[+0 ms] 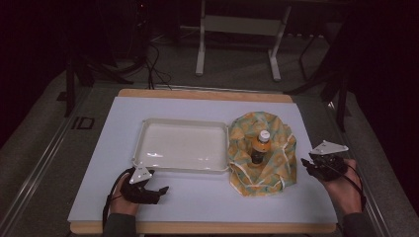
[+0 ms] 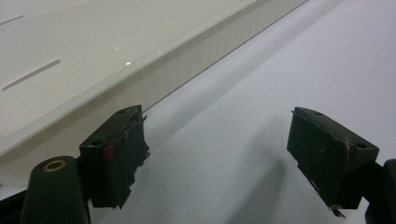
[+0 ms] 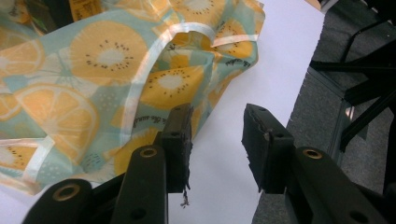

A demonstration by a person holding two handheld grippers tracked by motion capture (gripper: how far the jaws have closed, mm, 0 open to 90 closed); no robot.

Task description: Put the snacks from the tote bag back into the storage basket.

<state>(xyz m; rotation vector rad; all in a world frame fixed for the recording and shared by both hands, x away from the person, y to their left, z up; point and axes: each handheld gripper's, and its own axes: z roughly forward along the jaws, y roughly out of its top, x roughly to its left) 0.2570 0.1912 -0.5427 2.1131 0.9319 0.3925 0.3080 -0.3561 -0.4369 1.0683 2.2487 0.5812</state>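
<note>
An orange-capped bottle (image 1: 260, 145) stands upright in a crumpled fruit-print cloth bag (image 1: 276, 165) at the right of the white mat. An empty white tray (image 1: 141, 143) lies left of the bag. My right gripper (image 1: 309, 165) hovers just right of the bag. In the right gripper view its jaws (image 3: 217, 140) stand a small way apart beside the bag's edge (image 3: 93, 70), nothing between them. My left gripper (image 1: 157, 192) rests on the mat in front of the tray's near left corner. It is wide open (image 2: 219, 154), beside the tray's wall (image 2: 187, 65).
The white mat (image 1: 197, 202) covers a wooden tabletop (image 1: 207, 228). Bare mat runs along the front between both hands. The table's right edge drops off close to the right gripper. A metal stand (image 1: 237, 29) is on the floor beyond the table.
</note>
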